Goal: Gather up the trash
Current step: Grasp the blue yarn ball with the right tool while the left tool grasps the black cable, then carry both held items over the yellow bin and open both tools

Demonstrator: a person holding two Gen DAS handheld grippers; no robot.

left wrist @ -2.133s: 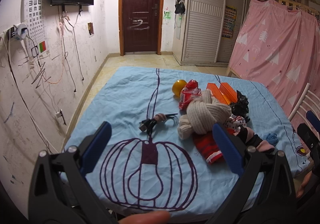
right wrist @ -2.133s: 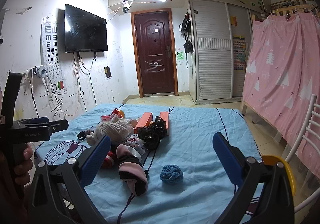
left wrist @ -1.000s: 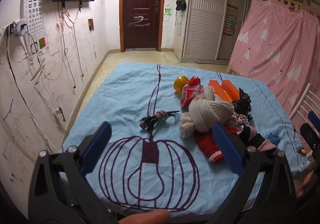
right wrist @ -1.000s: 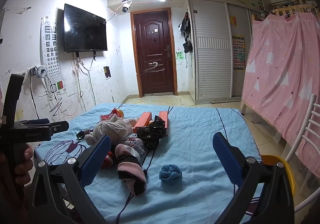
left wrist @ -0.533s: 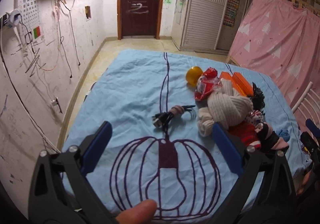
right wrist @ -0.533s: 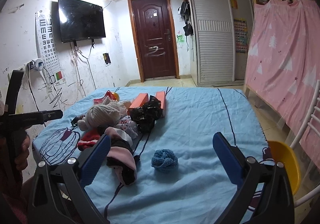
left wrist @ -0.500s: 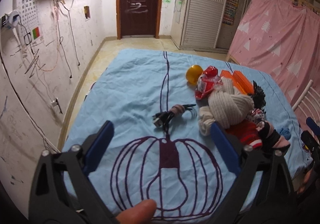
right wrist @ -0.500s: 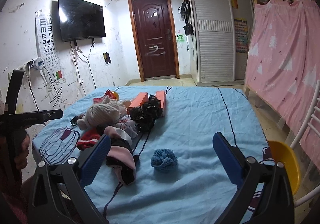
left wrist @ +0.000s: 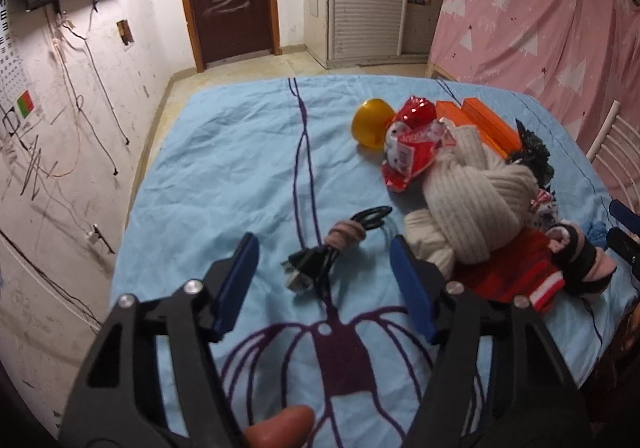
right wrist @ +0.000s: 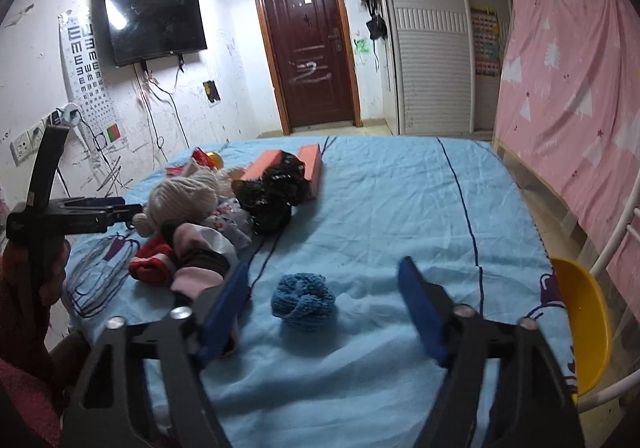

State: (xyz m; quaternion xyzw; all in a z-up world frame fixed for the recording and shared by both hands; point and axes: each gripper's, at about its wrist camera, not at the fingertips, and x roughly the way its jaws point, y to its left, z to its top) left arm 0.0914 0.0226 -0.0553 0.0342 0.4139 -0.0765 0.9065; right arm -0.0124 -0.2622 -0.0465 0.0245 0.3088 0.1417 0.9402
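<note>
Trash here is a red snack wrapper (left wrist: pixel 412 146) on the far right part of the blue tabletop (left wrist: pixel 240 152), touching a yellow ball (left wrist: pixel 371 122) and a cream knitted bundle (left wrist: pixel 472 208). Left tool (left wrist: pixel 323 260) hangs with its jaws wide apart over a bundled black cable (left wrist: pixel 320 262), which lies near the wrapper but apart from it. Right tool (right wrist: pixel 324 280) is also wide open and holds nothing, with a blue knitted ball (right wrist: pixel 303 301) on the cloth between its fingers.
</note>
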